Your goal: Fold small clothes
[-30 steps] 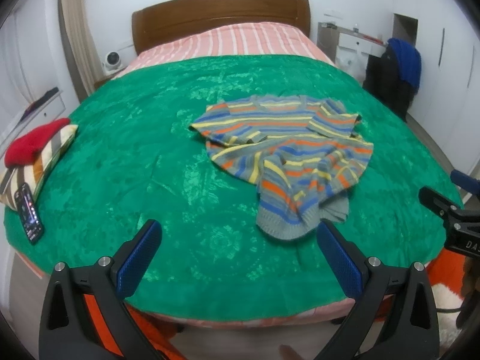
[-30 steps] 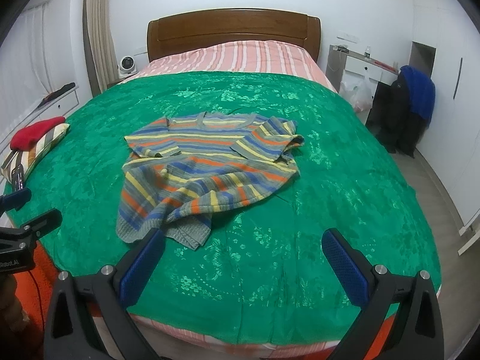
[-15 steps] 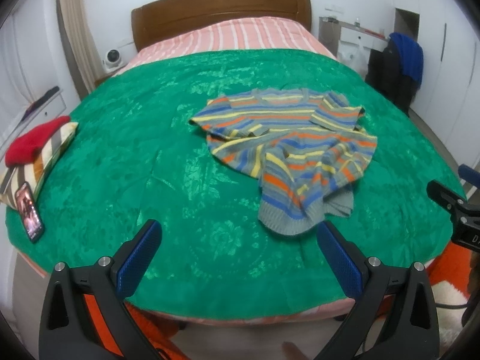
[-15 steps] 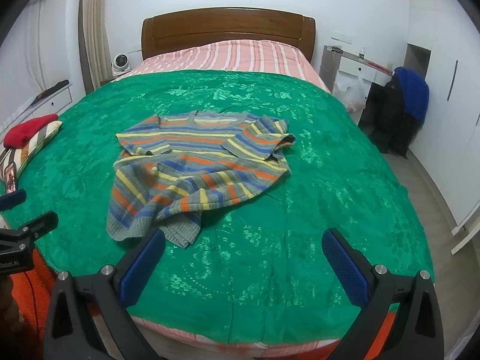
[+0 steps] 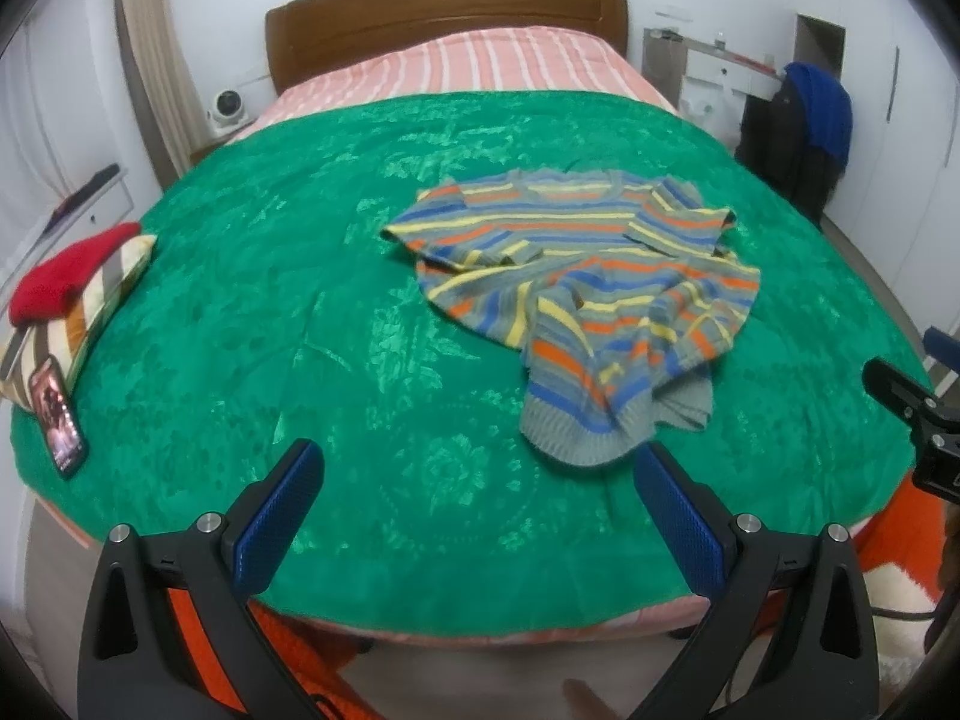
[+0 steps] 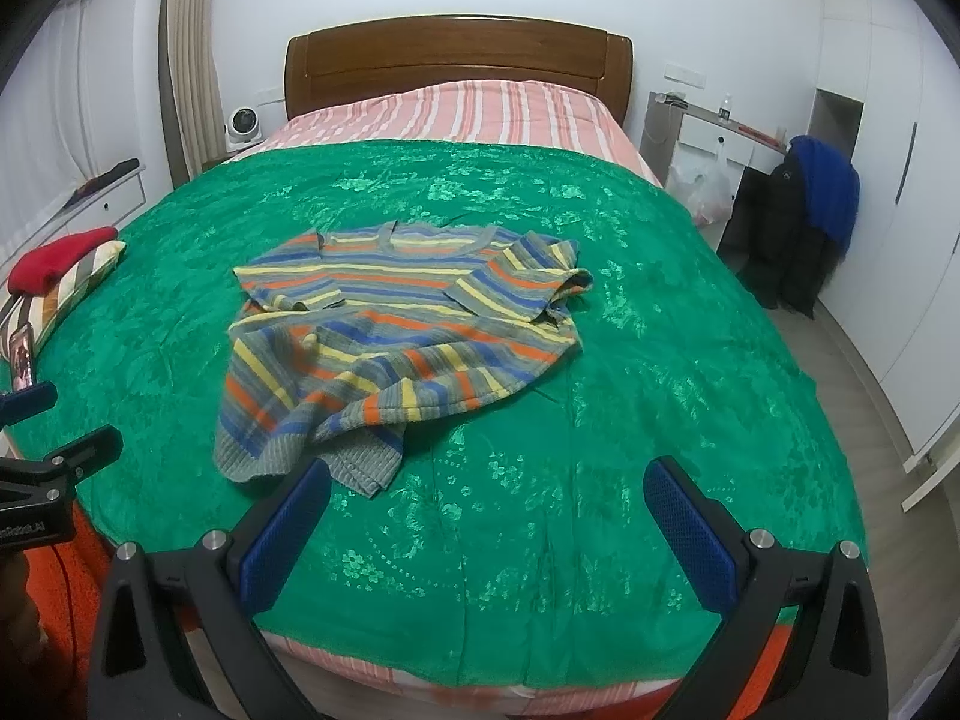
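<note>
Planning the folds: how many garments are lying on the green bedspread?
1: the striped sweater, crumpled mid-bed with its hem toward the foot. A red item sits on a pillow at the left edge, unidentifiable.

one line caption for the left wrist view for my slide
Open left claw hovers at the bed's foot, facing a rumpled striped sweater on the green bedspread.

Bedroom, white walls, even indoor light. Wooden headboard [image 6: 459, 57] straight ahead of the tongs, against the far wall. Bed with green patterned bedspread [image 6: 630, 372] fills the near and middle ground; pink striped sheet [image 6: 456, 111] beyond it at the head end. Beige curtain [image 6: 189, 72] far left. Small white fan [image 6: 245, 123] left of the headboard. White desk [image 6: 714, 132] far right with a plastic bag [image 6: 708, 189] hanging. Dark coats and blue garment [image 6: 825, 192] on a chair, right. White wardrobe doors [image 6: 900, 180] far right. Grey wood floor [image 6: 864, 372] right of the bed.
</note>
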